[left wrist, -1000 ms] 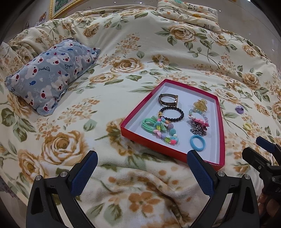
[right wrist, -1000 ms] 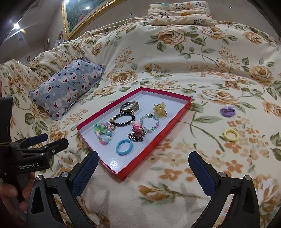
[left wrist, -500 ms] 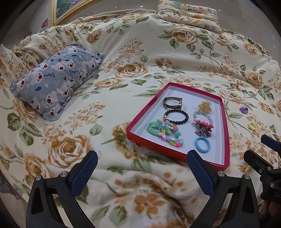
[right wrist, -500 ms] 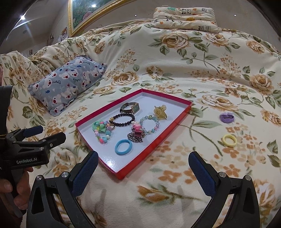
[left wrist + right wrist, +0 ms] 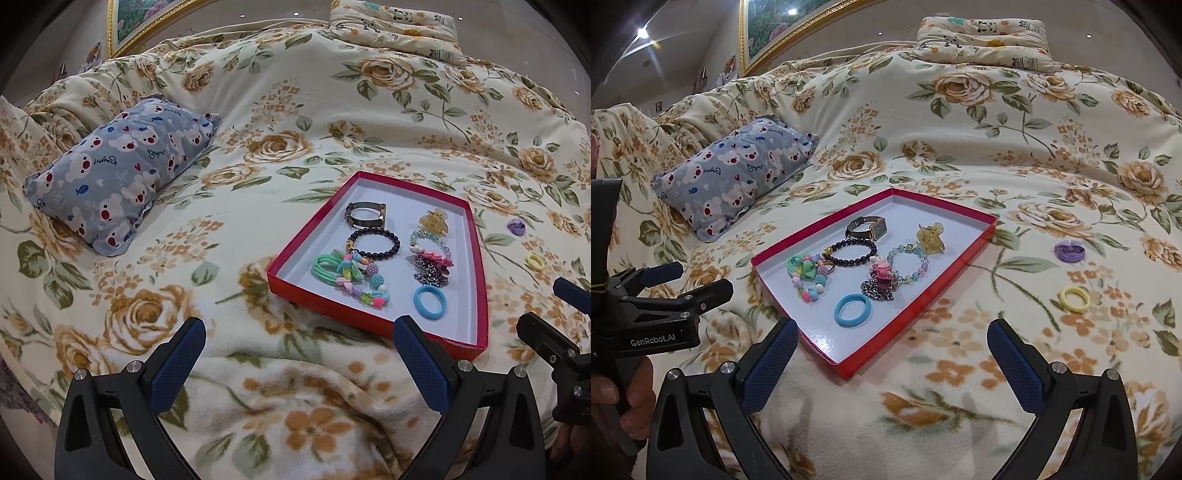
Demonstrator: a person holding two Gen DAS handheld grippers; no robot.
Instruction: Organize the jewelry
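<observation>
Both tongs hover with fingers wide apart and nothing between them. In the right wrist view, the right tongs sit at the bottom of the frame; the red tray of jewelry lies above them at centre on the bed, the yellow hair tie and purple hair tie at right. The left tongs sit at lower centre of their own view, the tray up and right.

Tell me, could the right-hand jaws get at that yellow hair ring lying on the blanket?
Probably yes. The yellow hair ring lies alone on the blanket, outside the red tray, just ahead of the open right gripper with nothing between.
</observation>
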